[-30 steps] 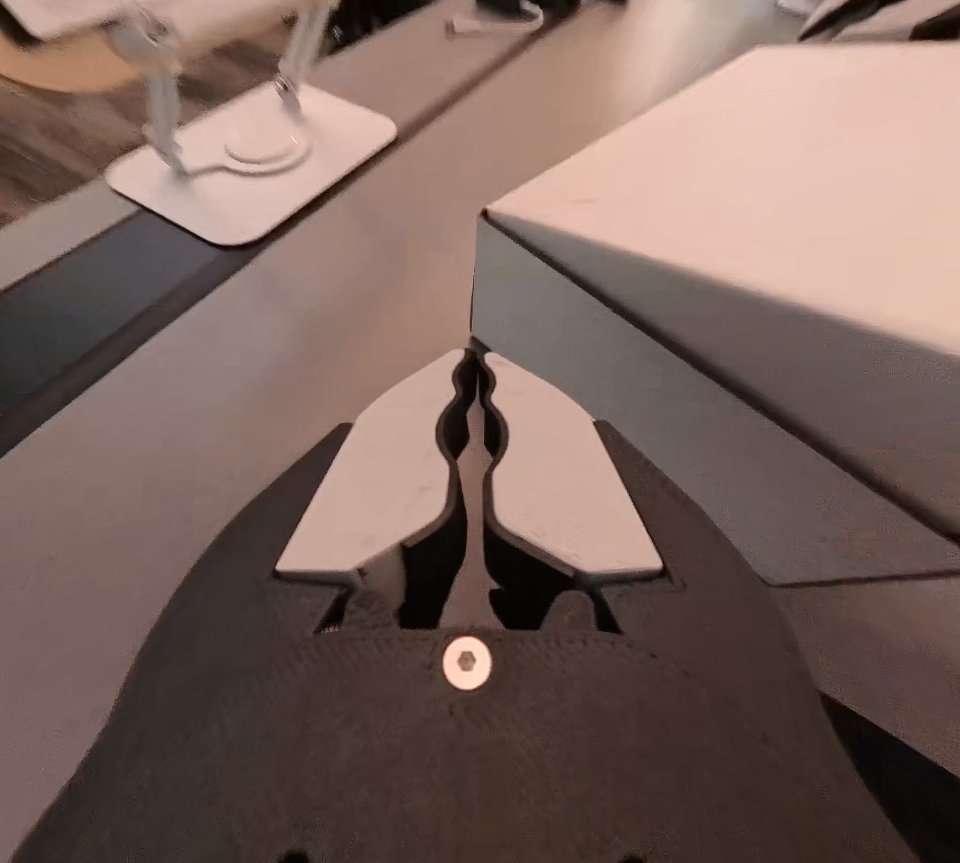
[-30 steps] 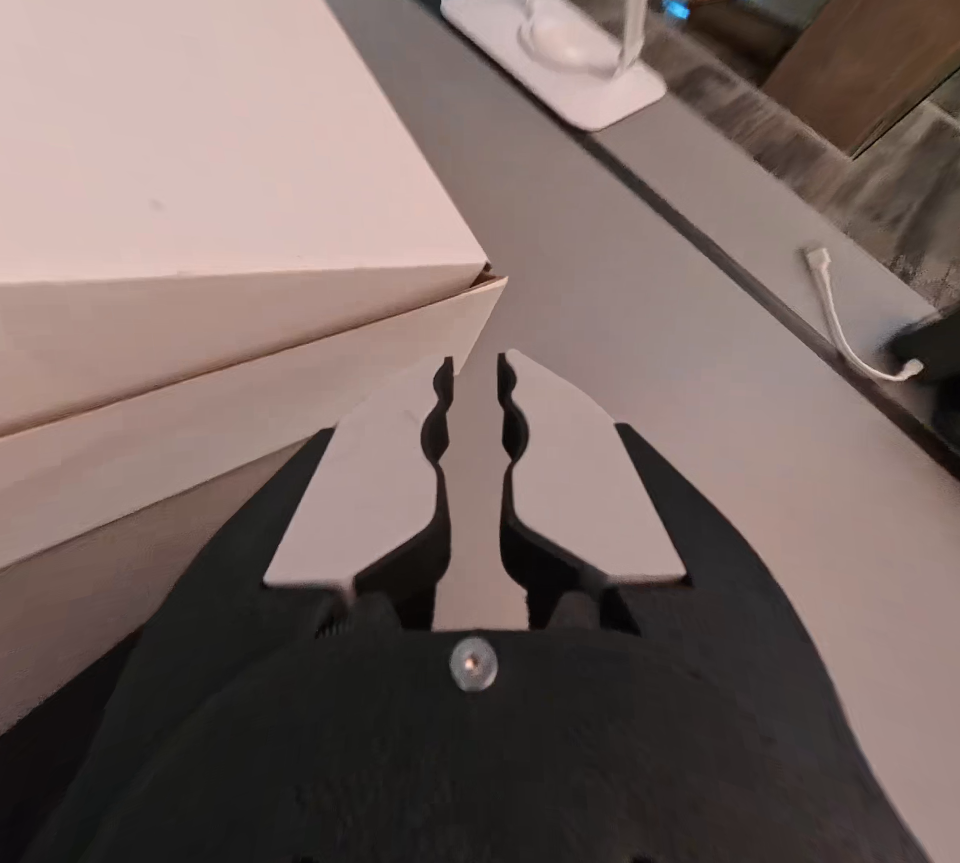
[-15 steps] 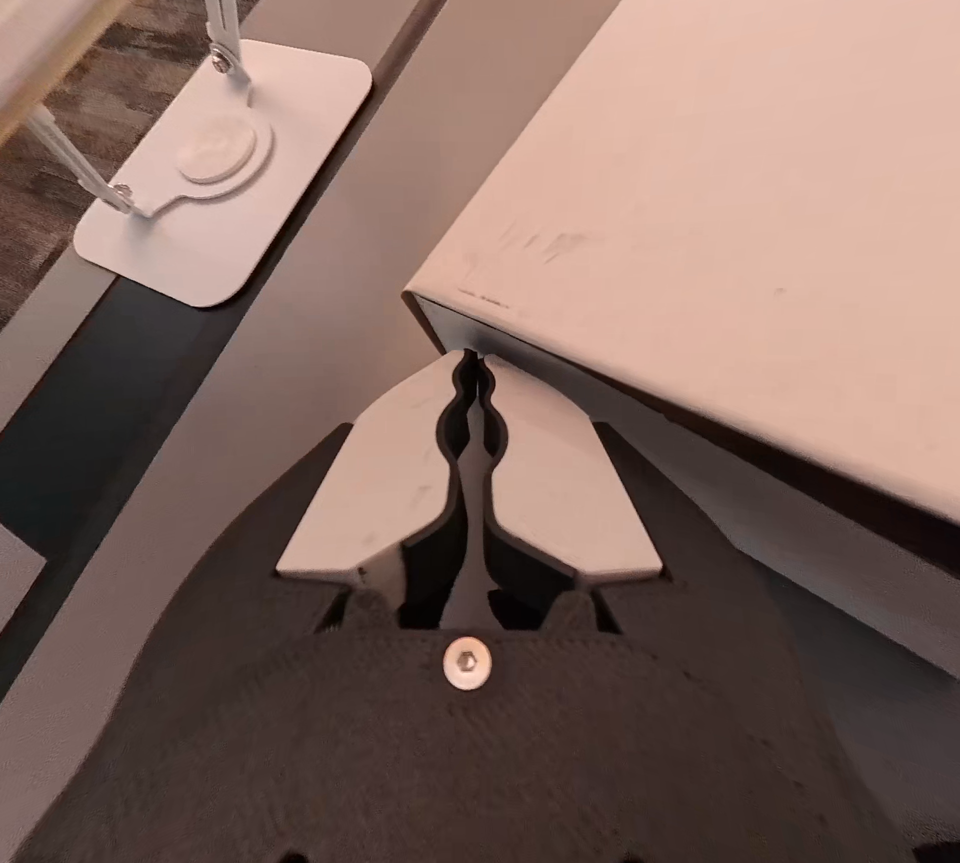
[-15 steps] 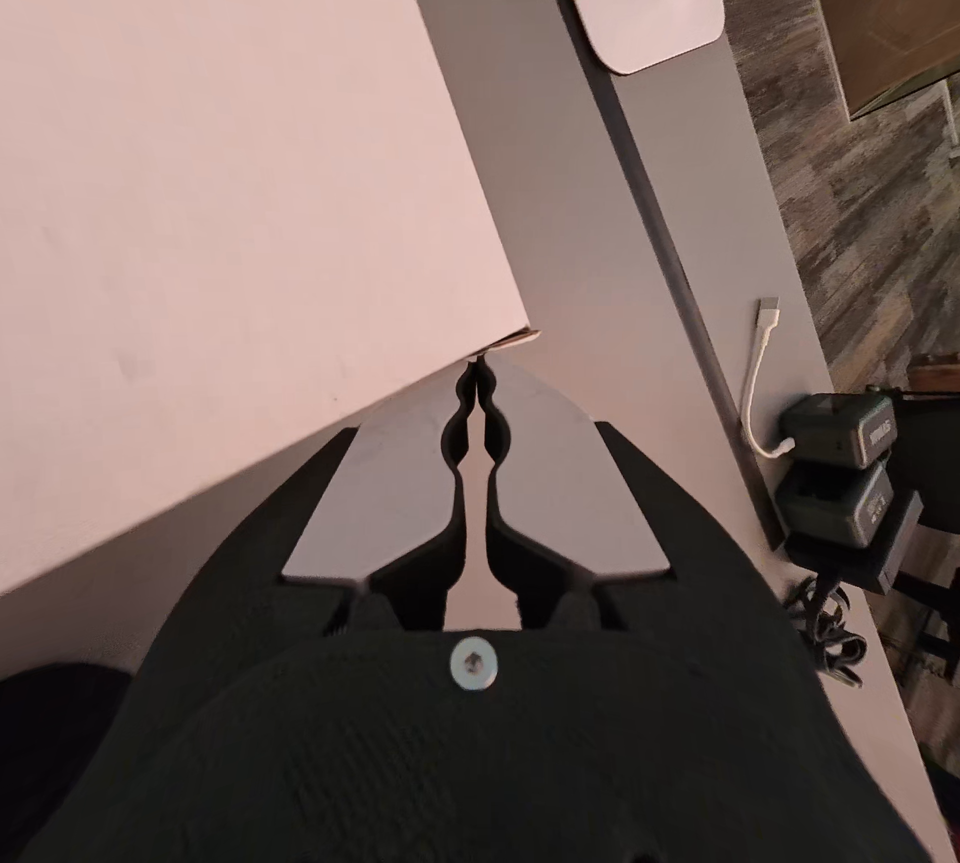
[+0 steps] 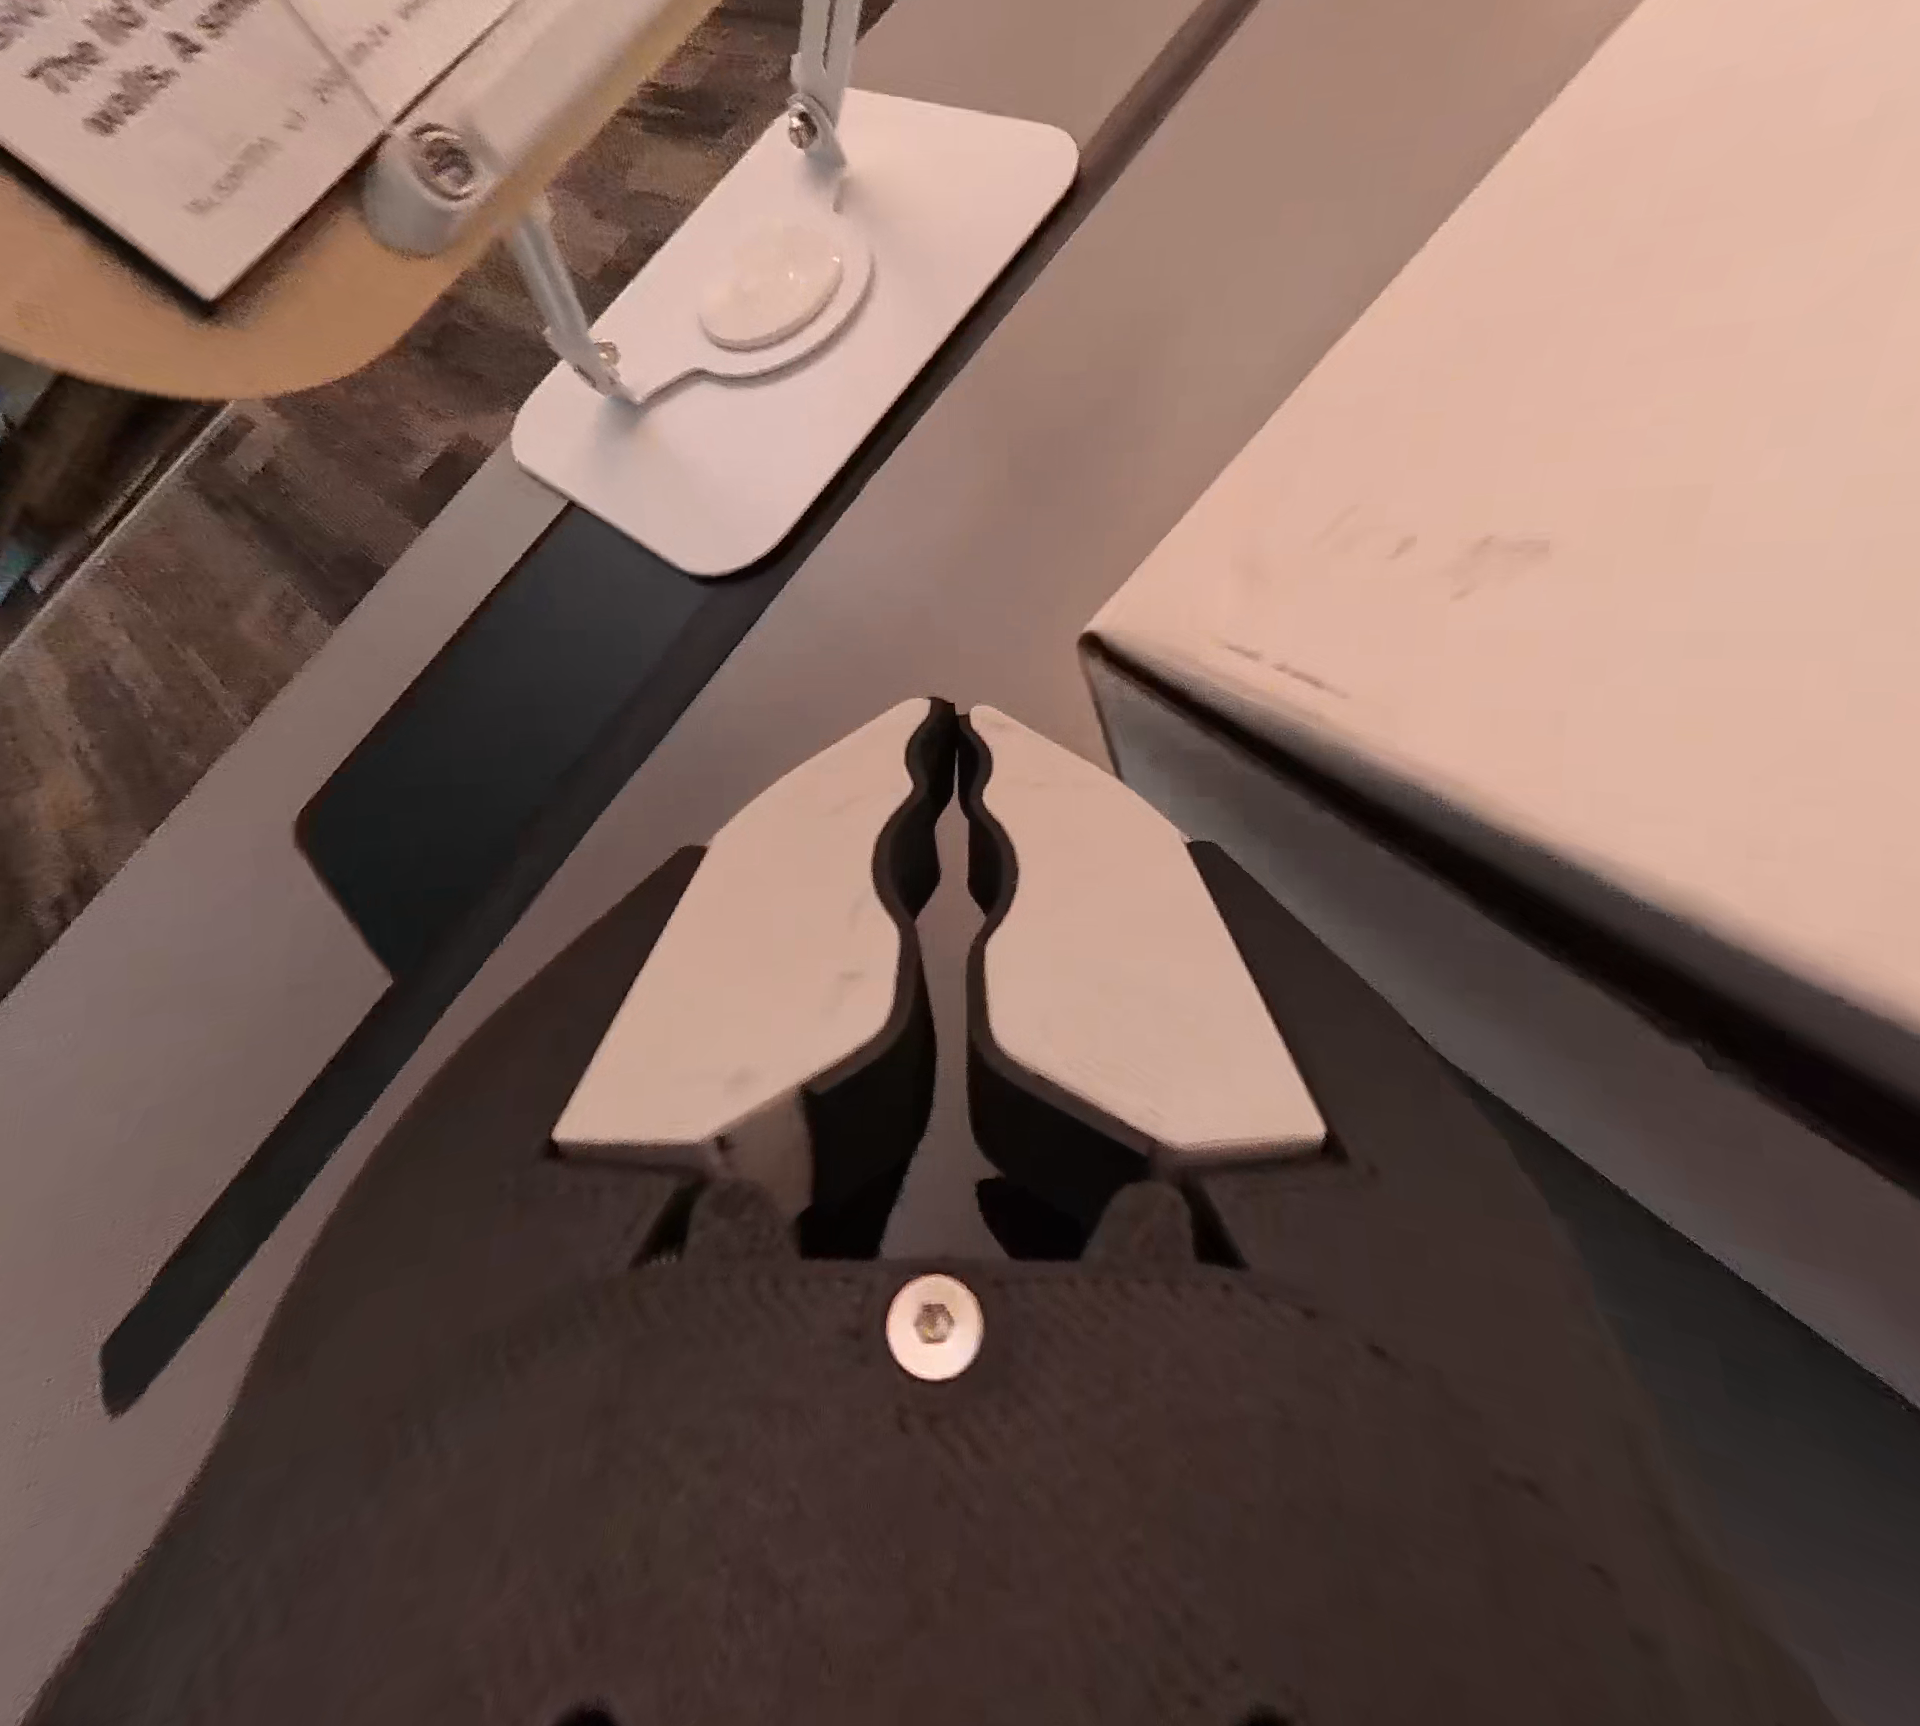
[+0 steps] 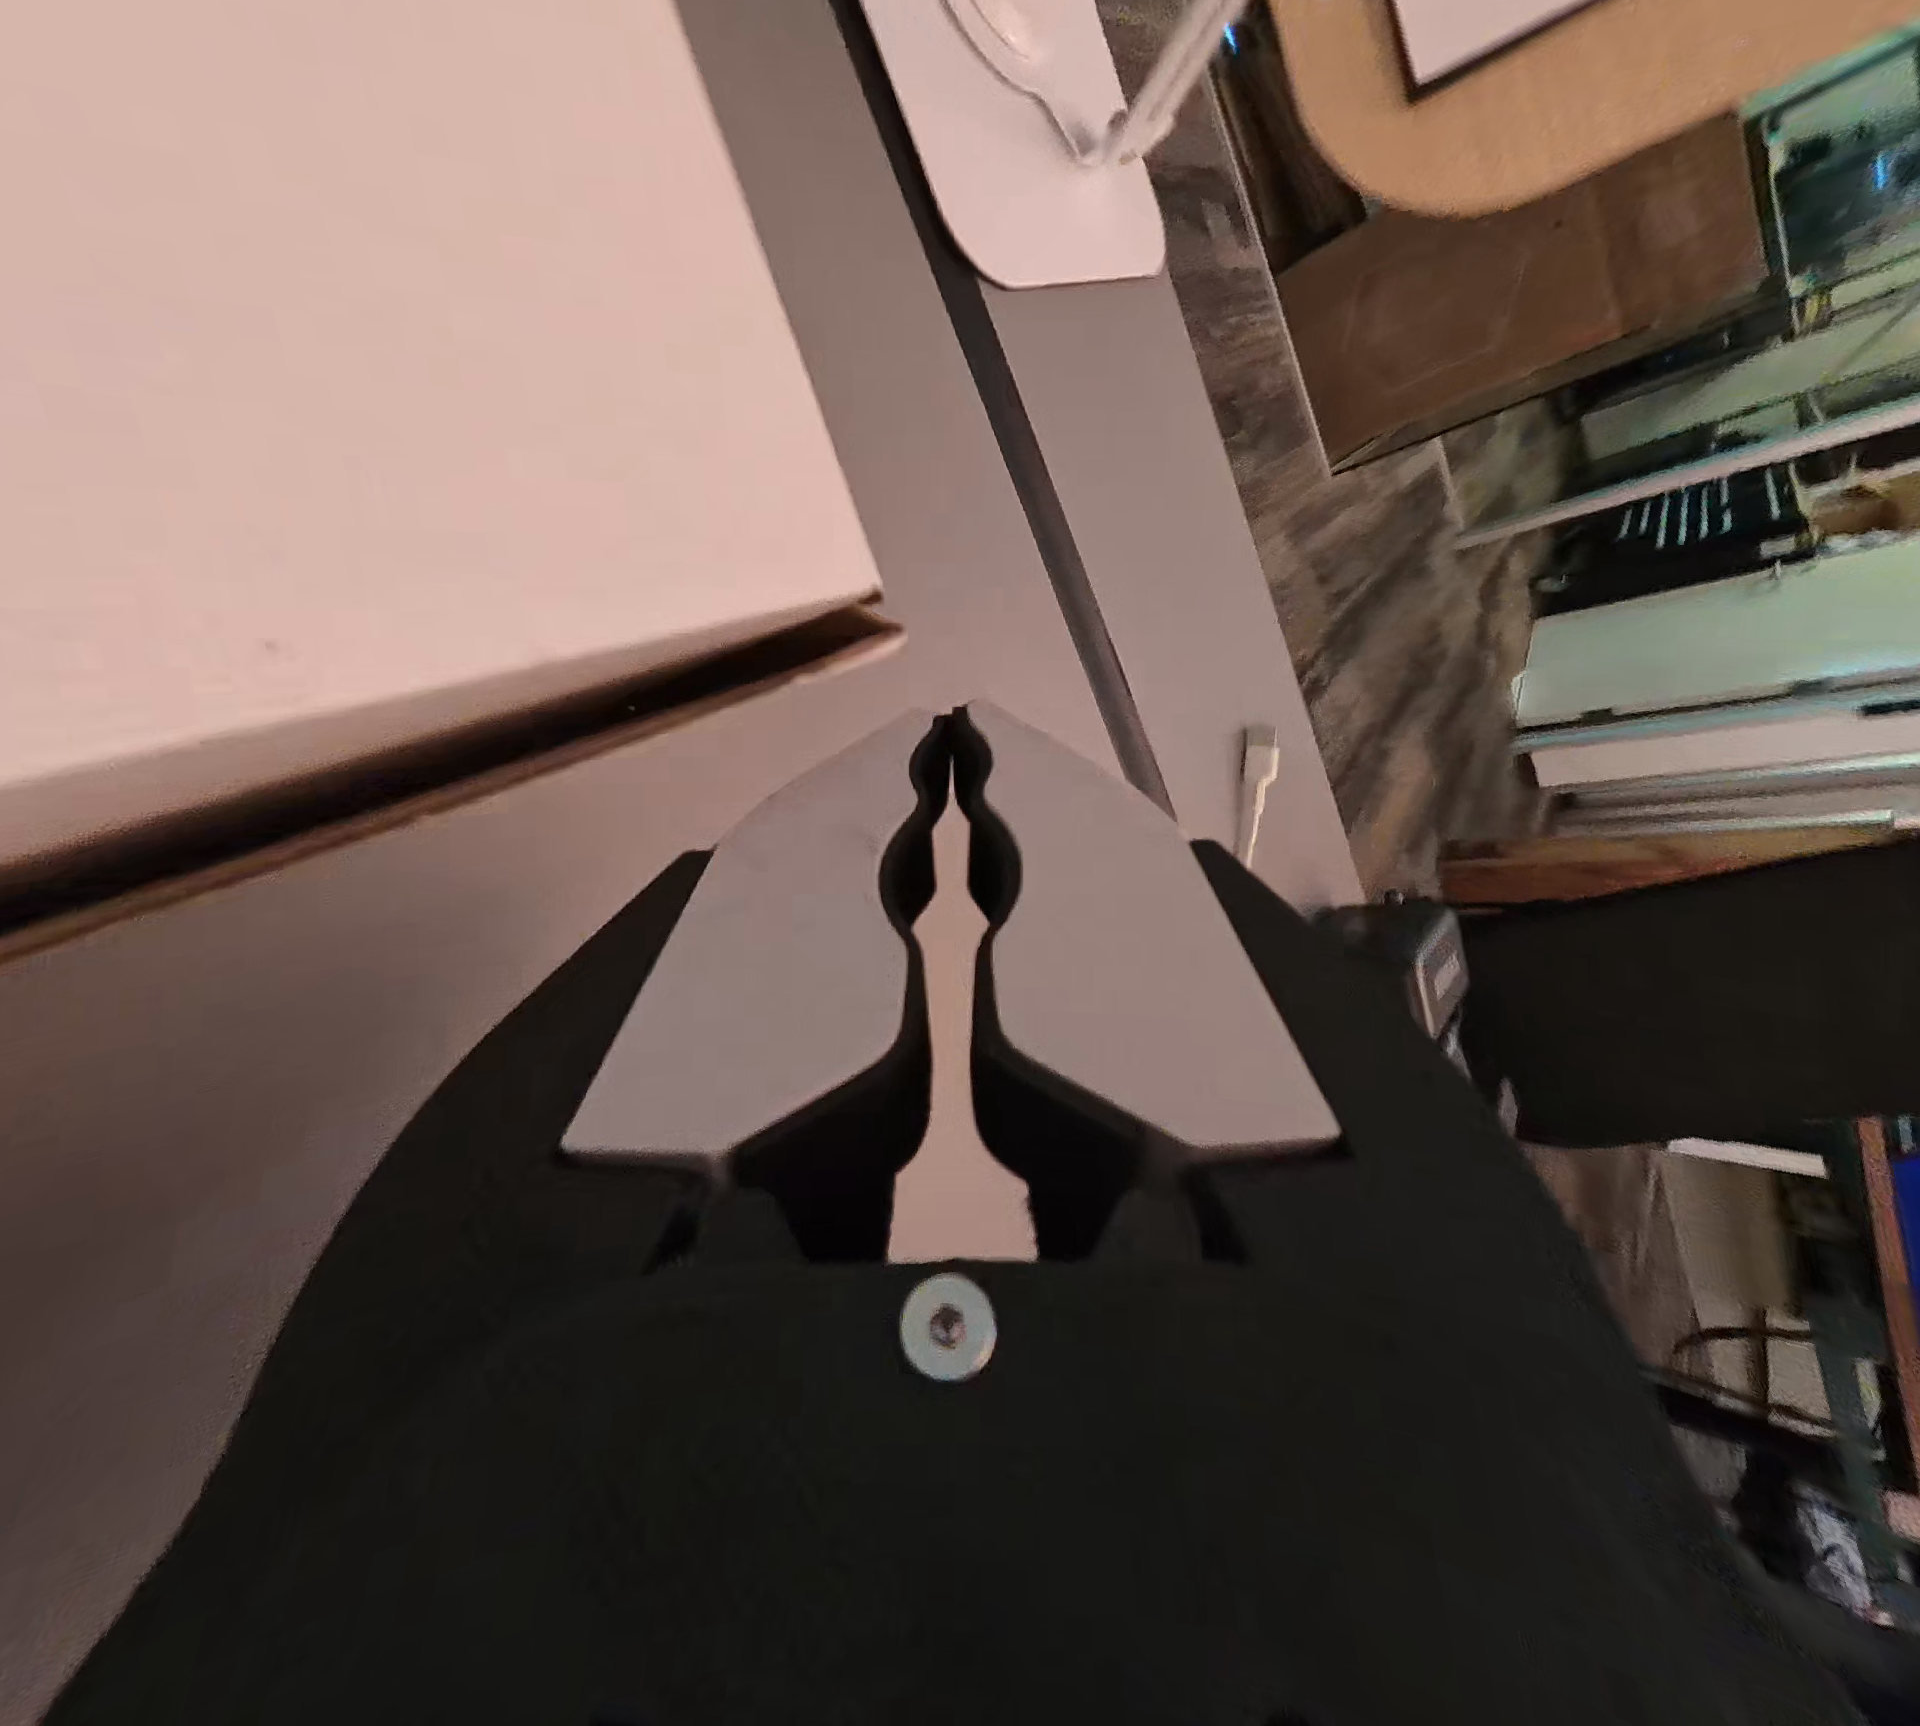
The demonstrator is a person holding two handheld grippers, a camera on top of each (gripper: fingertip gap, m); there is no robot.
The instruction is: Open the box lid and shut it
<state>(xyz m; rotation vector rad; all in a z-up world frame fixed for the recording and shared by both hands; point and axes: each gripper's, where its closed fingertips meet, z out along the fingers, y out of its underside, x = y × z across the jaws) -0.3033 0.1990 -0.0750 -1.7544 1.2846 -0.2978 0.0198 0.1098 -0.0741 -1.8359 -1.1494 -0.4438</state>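
Two grippers are flanking one white box, each beside a near corner of it. The left gripper (image 5: 953,712) is hovering over the grey table (image 5: 935,471) with its fingertips pressed together and nothing between them; the box lid (image 5: 1558,305) is lying just to its right, apart from the tips. The right gripper (image 6: 954,716) is likewise pinched closed on nothing, with the lid (image 6: 364,222) sitting ahead and to its left. A dark gap is showing under the lid's edge above the box wall (image 6: 312,1001) (the lid is not seated flush there). Ahead of both grippers a white stand (image 5: 800,346) is holding a printed sheet (image 5: 260,14).
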